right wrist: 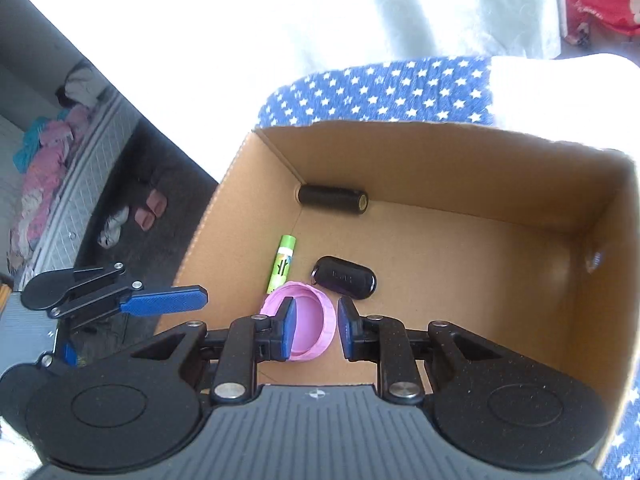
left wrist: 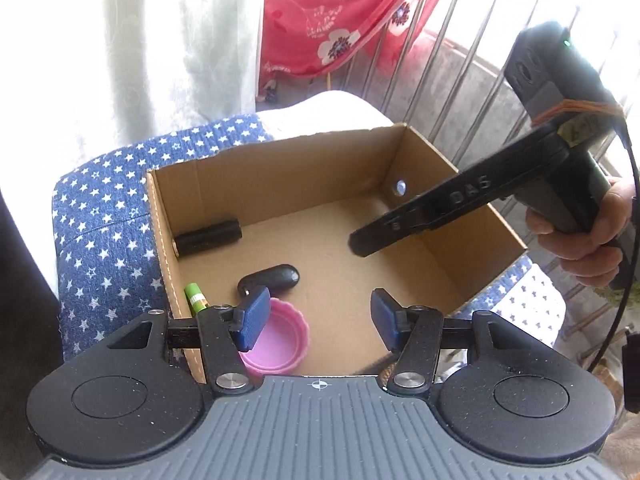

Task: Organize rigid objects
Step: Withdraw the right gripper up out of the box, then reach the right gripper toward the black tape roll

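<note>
An open cardboard box (left wrist: 280, 172) (right wrist: 440, 168) holds a black cylinder (left wrist: 208, 237) (right wrist: 332, 199), a black oval fob (left wrist: 270, 278) (right wrist: 344, 278), a green tube (left wrist: 195, 298) (right wrist: 282, 258) and a pink lid (left wrist: 284, 344) (right wrist: 310, 332). My left gripper (left wrist: 318, 308) hangs open above the box's near edge with nothing between its pads. My right gripper (right wrist: 316, 320) is open a little, above the pink lid and not touching it. In the left wrist view the right gripper (left wrist: 362, 244) reaches side-on over the box, held by a hand (left wrist: 580, 248).
The box rests on a blue star-patterned cloth (left wrist: 104, 220) (right wrist: 380, 88). A small silver disc (left wrist: 401, 188) sits on the far box wall. Metal bars (left wrist: 460, 60) and a red floral cloth (left wrist: 332, 12) stand behind. Slippers (right wrist: 150, 208) lie on the floor at left.
</note>
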